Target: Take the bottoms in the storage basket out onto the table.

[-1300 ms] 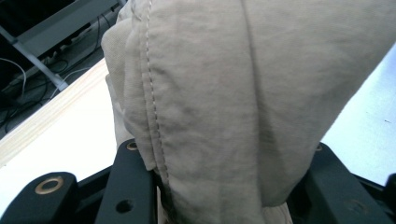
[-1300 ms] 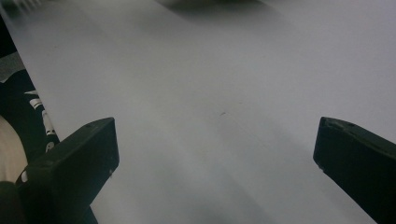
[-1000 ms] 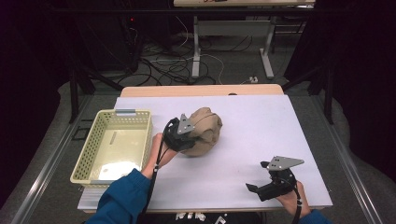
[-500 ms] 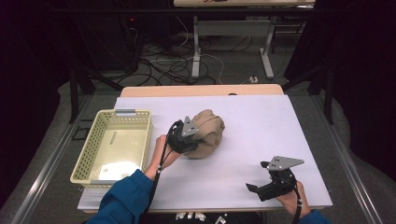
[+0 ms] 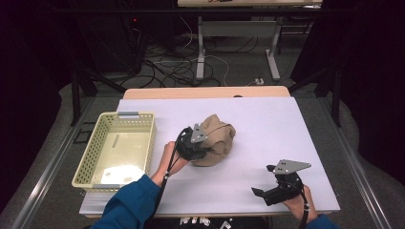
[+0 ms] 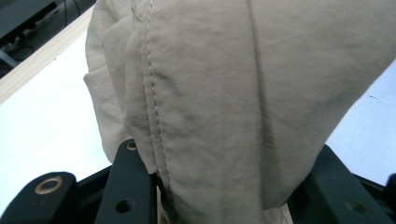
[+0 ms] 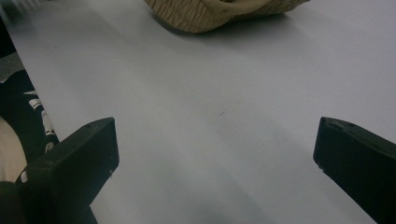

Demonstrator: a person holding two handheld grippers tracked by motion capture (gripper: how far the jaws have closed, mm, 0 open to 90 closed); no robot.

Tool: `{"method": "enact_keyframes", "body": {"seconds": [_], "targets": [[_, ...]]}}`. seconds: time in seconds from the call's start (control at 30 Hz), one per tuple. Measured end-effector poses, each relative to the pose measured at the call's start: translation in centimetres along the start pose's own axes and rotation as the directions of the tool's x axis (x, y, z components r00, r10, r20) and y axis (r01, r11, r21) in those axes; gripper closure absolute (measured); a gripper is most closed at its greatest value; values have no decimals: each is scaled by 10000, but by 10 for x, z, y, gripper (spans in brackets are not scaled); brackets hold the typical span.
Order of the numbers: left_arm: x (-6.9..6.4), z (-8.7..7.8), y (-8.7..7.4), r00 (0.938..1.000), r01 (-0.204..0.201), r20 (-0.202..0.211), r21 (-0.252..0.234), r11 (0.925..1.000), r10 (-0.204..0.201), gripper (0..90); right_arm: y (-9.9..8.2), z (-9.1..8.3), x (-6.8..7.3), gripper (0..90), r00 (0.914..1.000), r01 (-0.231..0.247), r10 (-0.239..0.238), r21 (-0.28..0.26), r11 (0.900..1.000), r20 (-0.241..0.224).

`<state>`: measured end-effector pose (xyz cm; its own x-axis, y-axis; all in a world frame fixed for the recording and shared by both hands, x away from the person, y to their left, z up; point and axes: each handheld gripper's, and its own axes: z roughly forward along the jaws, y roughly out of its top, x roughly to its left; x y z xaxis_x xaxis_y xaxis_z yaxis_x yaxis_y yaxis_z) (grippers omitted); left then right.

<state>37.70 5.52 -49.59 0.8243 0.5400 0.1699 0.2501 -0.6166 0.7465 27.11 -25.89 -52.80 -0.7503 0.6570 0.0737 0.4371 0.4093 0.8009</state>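
A crumpled tan cloth lies in a heap on the white table, near its middle. My left gripper presses into the heap's near-left side. In the left gripper view the cloth bulges up between the two black jaws, which are shut on a thick fold of it. My right gripper rests low near the table's front right edge, open, with bare table between its jaws. The cloth's ribbed edge shows far ahead of it.
A pale yellow plastic basket stands at the table's left side, with nothing in it. Beyond the far edge are table legs and cables on the floor. A blue sleeve comes in from the bottom.
The left gripper and the cloth have shifted slightly toward the near right. The right gripper has stayed where it was.
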Motion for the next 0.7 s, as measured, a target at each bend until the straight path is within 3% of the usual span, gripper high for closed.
{"method": "enact_keyframes", "body": {"seconds": [0.03, 0.1, 0.43, 0.7], "targets": [[0, 1, 0, 9998, -20, 177, 105, 9999, 18, 581, 0, 0, 0, 0, 10000, 16, -16, 44, 10000, -10], [-1, 2, -1, 9999, -41, 95, 58, 10000, 40, 582, 0, -1, 0, 0, 10000, 19, -19, 50, 10000, -14], [-4, 10, -5, 9988, 190, 454, 164, 9997, -197, 580, 0, 0, 0, 0, 10000, 6, -6, 2, 10000, 14], [-8, 17, -8, 9945, 464, 931, 264, 9986, -487, 578, 0, 0, 0, 0, 10000, 4, -4, 6, 10000, 9]]}}
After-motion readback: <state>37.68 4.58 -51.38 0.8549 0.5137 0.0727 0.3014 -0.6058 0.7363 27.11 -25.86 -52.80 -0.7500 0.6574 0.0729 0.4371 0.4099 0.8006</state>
